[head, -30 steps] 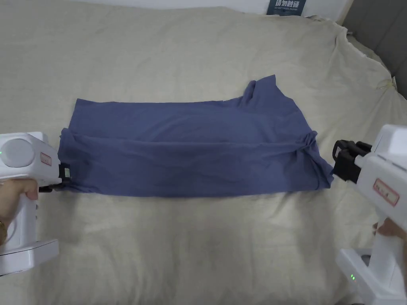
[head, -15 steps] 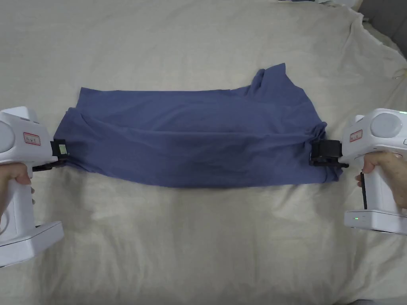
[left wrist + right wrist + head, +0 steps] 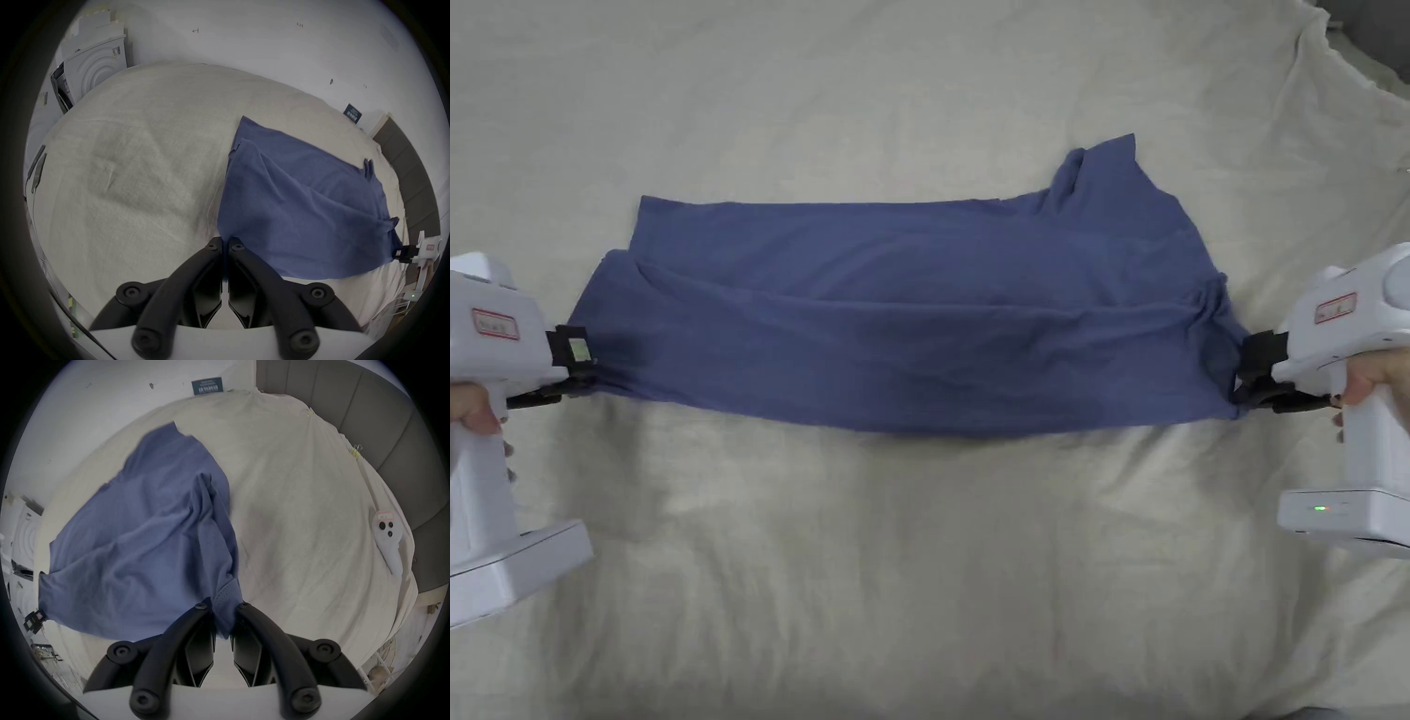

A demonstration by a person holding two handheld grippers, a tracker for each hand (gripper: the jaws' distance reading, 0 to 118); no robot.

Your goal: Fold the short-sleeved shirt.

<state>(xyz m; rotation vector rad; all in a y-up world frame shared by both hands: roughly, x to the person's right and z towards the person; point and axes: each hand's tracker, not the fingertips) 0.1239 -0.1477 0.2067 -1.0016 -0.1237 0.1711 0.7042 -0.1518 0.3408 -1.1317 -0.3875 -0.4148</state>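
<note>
Shirt (image 3: pixel 909 319), blue, lies mid-bed on the beige sheet (image 3: pixel 919 581), stretched 9-to-3 o'clock, near edge lifted. Looks light, limp, likely to sag, so end-hem holds suit it. Left gripper (image 3: pixel 577 375) is clamped on the 9 o'clock end, right gripper (image 3: pixel 1247 380) on bunched cloth at 3 o'clock. Right gripper view adds a white controller (image 3: pixel 387 537) at 3 o'clock; left gripper view adds a washing machine (image 3: pixel 95 65) at 11 o'clock.
</note>
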